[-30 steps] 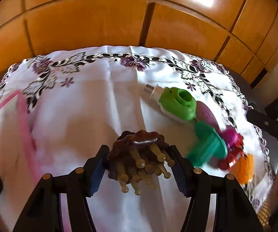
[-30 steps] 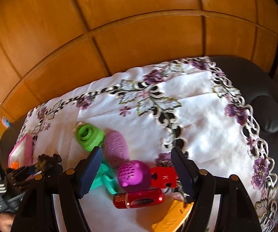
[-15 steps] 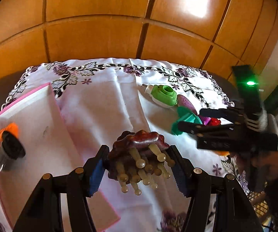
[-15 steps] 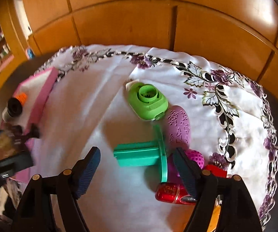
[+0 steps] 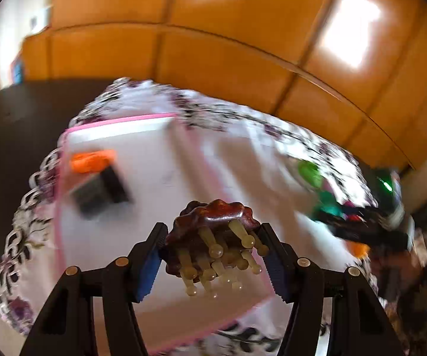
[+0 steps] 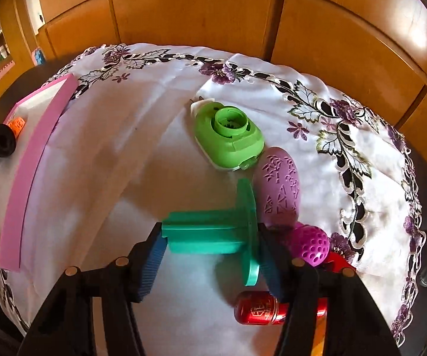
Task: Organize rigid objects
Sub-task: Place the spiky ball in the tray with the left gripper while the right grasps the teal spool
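The left gripper (image 5: 213, 255) pinches the brown scalp massager (image 5: 213, 234) above the pink-edged tray (image 5: 118, 121) just ahead, ready to lower, while the right gripper (image 6: 212, 246), jaws just closing, clamps the teal spool (image 6: 213, 234), next to lift it trayward

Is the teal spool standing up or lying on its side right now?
On its side. The teal spool lies with its stem level along the tablecloth and its round flange on edge, between the pads of the right tongs.

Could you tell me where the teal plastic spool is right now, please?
In the right wrist view, the teal spool lies on the white tablecloth between the right gripper pads, just below the green dispenser.
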A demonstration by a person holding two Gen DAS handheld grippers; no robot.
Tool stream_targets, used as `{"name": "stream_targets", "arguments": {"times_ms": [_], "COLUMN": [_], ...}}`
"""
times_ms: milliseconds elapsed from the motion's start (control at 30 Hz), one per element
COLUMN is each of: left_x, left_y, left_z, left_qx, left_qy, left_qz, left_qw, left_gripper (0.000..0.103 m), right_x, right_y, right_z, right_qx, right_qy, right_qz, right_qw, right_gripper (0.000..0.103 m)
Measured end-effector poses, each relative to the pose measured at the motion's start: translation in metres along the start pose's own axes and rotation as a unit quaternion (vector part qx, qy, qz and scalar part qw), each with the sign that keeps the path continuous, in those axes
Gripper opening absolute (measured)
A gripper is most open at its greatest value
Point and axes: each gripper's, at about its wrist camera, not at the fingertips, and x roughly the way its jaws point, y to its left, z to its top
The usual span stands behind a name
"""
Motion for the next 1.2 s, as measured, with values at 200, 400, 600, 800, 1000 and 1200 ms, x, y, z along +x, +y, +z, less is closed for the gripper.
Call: {"name": "stream_targets", "arguments": {"times_ms": [200,400,600,800,1000,1200], "left_x": [0.015,0.058,0.099,0.119,0.089,0.034], "left_y": [0.026,0.033,0.046,0.054,0.05,0.036], "left_z": [0.035,0.072,0.087,0.086,0.082,0.051], "left_qx": [-0.02,-0.003,-0.011,-0.004,-0.001,-0.004], "left_qy": [-0.014,-0.01,0.014,0.033,0.0,-0.055], "left_qz": [0.019,0.055,0.082,0.097,0.094,0.102], "left_qw": [0.9995,0.9984,0.9965,0.9947,0.9956,0.9932], "left_gripper": [0.063,0.063,0.063,0.069,0.082,0.086], "right_x": [0.0,0.0,0.001,0.001,0.001,0.0], "right_y": [-0.002,-0.004,-0.005,-0.002,-0.002,0.0], "right_z": [0.0,0.0,0.001,0.001,0.001,0.0], "right_qx": [0.01,0.011,0.009,-0.001,-0.001,-0.005], "right_qy": [0.004,0.001,-0.001,-0.004,-0.004,-0.006], "right_qz": [0.005,-0.01,-0.017,-0.022,-0.023,-0.027], "right_qw": [1.0,1.0,1.0,1.0,1.0,1.0], "right_gripper": [0.06,0.06,0.06,0.06,0.06,0.06]}}
